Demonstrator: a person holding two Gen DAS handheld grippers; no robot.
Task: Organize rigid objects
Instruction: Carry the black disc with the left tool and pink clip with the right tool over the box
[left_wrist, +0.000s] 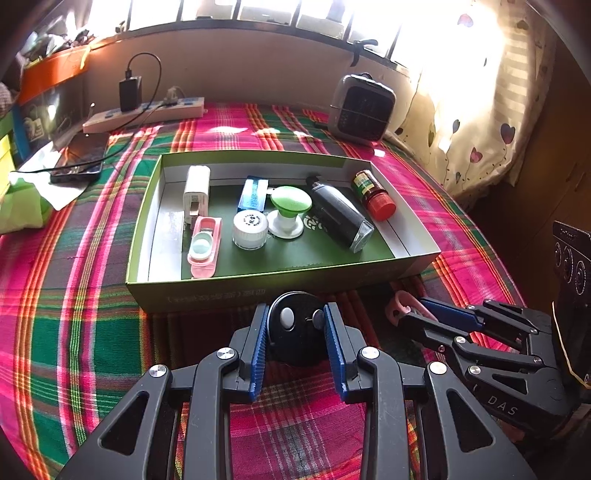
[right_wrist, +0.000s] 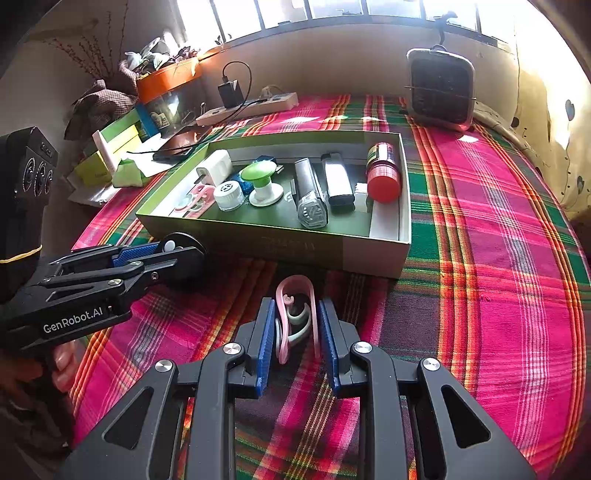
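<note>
My left fingers (left_wrist: 296, 334) pinch a round black disc (left_wrist: 295, 332) with a white button on its face, the blue pads pressed against its two sides; the disc sits just in front of the near wall of the green box (left_wrist: 258, 291) that lies on the plaid bedspread (left_wrist: 92, 295). My right fingers (right_wrist: 297, 332) are closed on a pink clip (right_wrist: 295, 295), a looped plastic piece with a pale hook inside it, which also lies on the bedspread just before the box's near wall, toward its right corner. In the left wrist view the right fingers appear at the right edge, with the pink loop protruding from their tips. Inside the box, from left to right: a white charger (left_wrist: 197, 192) near the far left corner, a pink case (left_wrist: 205, 245) toward the near left, a blue packet (left_wrist: 253, 194), a white cap (left_wrist: 250, 229), a green-topped knob (left_wrist: 290, 210), a dark bottle (left_wrist: 341, 216) lying on its side, and a red-capped jar (left_wrist: 373, 194) against the right wall. The right wrist view also shows a black and white lighter (right_wrist: 337, 182) between bottle and jar. Beyond the box, at the bed's far edge, stand a power strip (left_wrist: 144, 114) and a small grey heater (left_wrist: 362, 107); a phone (left_wrist: 79, 157) lies at the far left.
</note>
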